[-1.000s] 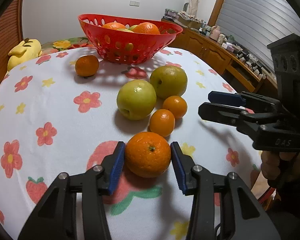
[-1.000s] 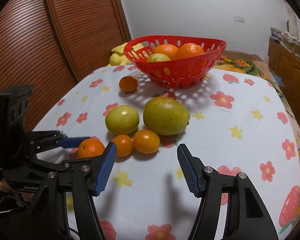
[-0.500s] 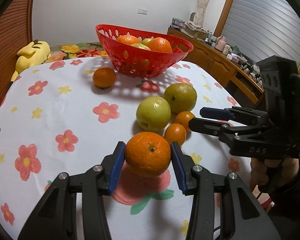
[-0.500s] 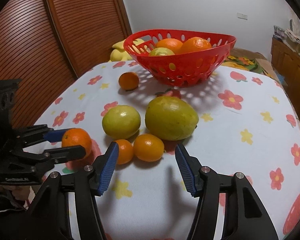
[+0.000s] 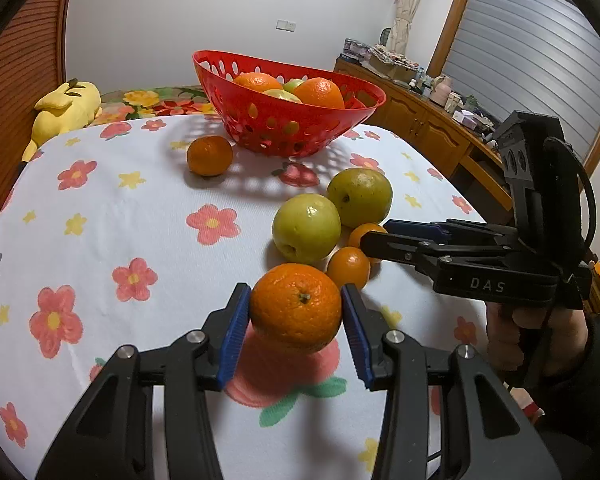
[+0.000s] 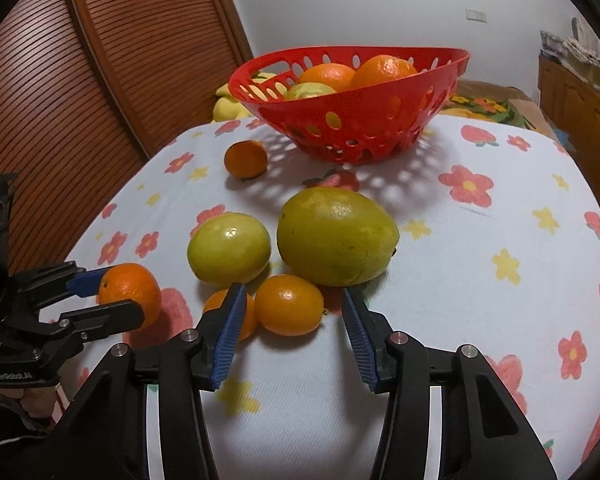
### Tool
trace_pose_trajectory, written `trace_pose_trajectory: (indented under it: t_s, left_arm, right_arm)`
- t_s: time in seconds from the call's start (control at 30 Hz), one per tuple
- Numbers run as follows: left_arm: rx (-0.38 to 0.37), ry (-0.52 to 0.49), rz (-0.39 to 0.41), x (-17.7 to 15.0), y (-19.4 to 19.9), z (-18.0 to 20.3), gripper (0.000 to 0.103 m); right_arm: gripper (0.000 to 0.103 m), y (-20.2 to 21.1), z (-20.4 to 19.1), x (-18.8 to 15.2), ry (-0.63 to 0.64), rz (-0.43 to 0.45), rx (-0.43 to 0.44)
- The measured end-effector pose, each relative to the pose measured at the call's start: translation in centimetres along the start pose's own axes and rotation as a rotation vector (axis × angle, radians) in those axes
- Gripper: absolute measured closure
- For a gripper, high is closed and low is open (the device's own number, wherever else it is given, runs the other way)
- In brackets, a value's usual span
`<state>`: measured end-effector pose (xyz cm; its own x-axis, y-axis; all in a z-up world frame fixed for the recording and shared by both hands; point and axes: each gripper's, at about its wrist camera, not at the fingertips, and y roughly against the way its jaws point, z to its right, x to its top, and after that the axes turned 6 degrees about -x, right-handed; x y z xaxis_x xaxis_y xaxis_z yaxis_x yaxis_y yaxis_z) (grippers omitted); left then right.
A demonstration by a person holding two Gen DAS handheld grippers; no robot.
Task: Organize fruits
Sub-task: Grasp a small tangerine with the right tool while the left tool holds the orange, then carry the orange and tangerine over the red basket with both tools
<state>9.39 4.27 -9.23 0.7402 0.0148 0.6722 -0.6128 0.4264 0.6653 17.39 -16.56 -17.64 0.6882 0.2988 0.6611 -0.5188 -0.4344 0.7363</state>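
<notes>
My left gripper point(image 5: 296, 312) is shut on an orange point(image 5: 296, 307) and holds it above the flowered tablecloth; it also shows in the right wrist view point(image 6: 129, 294). My right gripper point(image 6: 292, 312) is open, its jaws on either side of a small orange point(image 6: 289, 304) that lies on the cloth. A second small orange point(image 6: 214, 305), a green apple point(image 6: 229, 253) and a larger green fruit point(image 6: 336, 237) lie just beyond. A red basket point(image 6: 380, 128) holding oranges and a green fruit stands at the back, with another orange point(image 6: 246, 159) beside it.
A yellow plush toy point(image 5: 66, 108) lies at the far left edge of the table. Wooden slatted doors point(image 6: 100, 80) stand to the left, and a wooden cabinet point(image 5: 432, 128) with clutter runs along the right. The table point(image 6: 500, 320) drops off at its rounded front edge.
My left gripper closed on the orange and lifted it off the cloth. My right gripper moved forward and down until its jaws came around the small orange.
</notes>
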Motion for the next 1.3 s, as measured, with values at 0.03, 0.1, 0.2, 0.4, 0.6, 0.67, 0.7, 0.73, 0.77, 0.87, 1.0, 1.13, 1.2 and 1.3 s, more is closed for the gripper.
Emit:
trace_pose_trajectory:
  t_s: [0.03,0.1,0.2,0.4,0.6,0.67,0.7,0.73,0.77,0.87,1.0,1.13,1.2,1.3]
  left_arm:
    - [0.000,0.000,0.000,0.0,0.0,0.0,0.059]
    - [-0.001,0.000,0.000,0.0,0.0,0.0,0.059]
    - [-0.003,0.001,-0.001,-0.1,-0.2,0.0,0.059]
    - [-0.003,0.002,0.000,-0.2,-0.2,0.0,0.059]
    - [-0.003,0.002,0.003,-0.2,-0.2,0.0,0.059]
    - [-0.004,0.002,0.005,-0.1,-0.2,0.0,0.059]
    - [-0.004,0.002,0.005,-0.1,-0.2,0.0,0.059]
    - [-0.003,0.003,0.004,-0.1,-0.3,0.0,0.059]
    - [-0.003,0.003,0.005,-0.1,-0.2,0.1,0.059]
    - [-0.005,0.003,0.006,0.0,-0.1,0.1,0.059]
    - [-0.005,0.001,0.008,0.2,0.0,0.2,0.059]
    - [0.000,-0.008,0.021,1.0,0.2,0.4,0.059]
    - [0.000,-0.020,0.033,1.6,0.5,0.7,0.059]
    - [-0.002,-0.033,0.050,2.7,0.8,1.0,0.059]
  right_arm:
    - [0.054,0.0,0.0,0.0,-0.001,0.001,0.001]
    - [0.054,-0.1,-0.1,0.1,0.001,0.002,-0.001]
    - [0.058,-0.1,-0.1,0.1,0.002,-0.001,0.001]
    - [0.065,-0.2,-0.3,0.1,0.009,-0.006,0.001]
    - [0.066,0.0,-0.3,-0.1,0.027,-0.004,-0.003]
    - [0.067,0.3,-0.3,-0.3,0.031,-0.002,-0.005]
    - [0.067,0.4,-0.3,-0.4,0.034,-0.003,-0.008]
    - [0.067,0.5,-0.3,-0.5,0.038,-0.003,-0.010]
    - [0.068,0.5,-0.3,-0.6,0.045,-0.003,-0.013]
    - [0.068,0.8,-0.2,-0.7,0.048,-0.003,-0.019]
    - [0.068,1.3,-0.3,-1.1,0.073,-0.001,-0.036]
    - [0.068,2.2,0.0,-1.1,0.078,0.016,-0.044]
    - [0.068,2.8,0.2,-0.8,0.077,0.029,-0.043]
    - [0.068,3.9,0.4,-0.2,0.080,0.055,-0.049]
